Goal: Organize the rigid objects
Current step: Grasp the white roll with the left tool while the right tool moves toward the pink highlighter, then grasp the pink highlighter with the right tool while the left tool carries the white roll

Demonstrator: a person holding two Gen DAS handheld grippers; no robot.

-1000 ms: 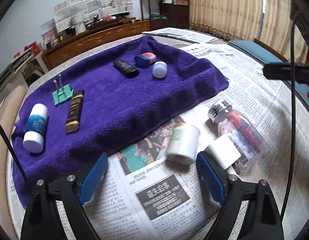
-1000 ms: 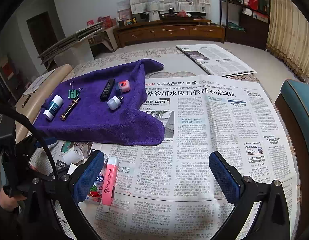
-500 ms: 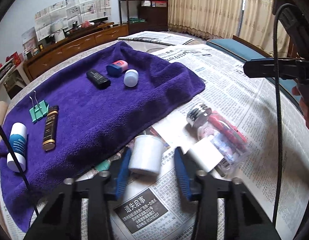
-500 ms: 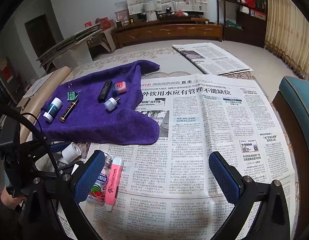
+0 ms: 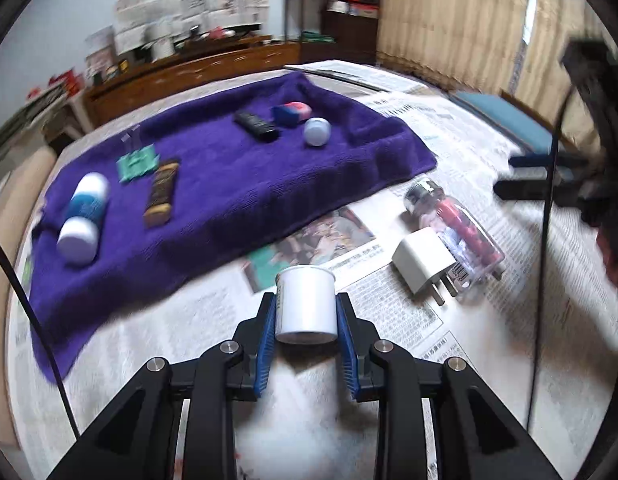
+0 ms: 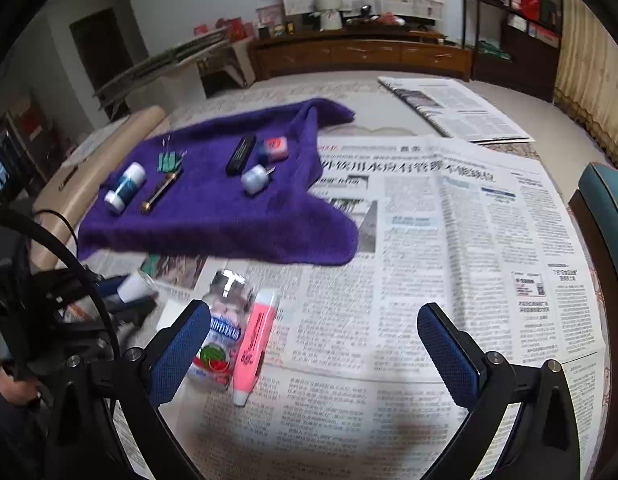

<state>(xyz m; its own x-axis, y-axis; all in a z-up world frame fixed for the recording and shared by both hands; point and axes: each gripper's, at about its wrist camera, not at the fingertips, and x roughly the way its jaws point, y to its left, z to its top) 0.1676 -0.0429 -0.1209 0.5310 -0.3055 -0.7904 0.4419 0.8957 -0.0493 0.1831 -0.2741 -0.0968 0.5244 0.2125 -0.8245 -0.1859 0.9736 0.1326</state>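
The left tool [image 5: 307, 330] has its 2 blue-padded fingers [image 5: 266, 344] drawn in close and pressed flat against opposite sides of a small white container [image 5: 306, 304], which sits between the pads with its far end reaching past the fingertips. Its black linkage arms fold inward behind the pads. The right tool [image 6: 313, 354] has its 2 fingers spread wide apart, blue pads [image 6: 179, 354] facing each other across the gap with nothing between them, held above the worktop. Seen from the right tool's camera, the left tool [image 6: 125, 294] sits off to its left and slightly ahead, low over the worktop.
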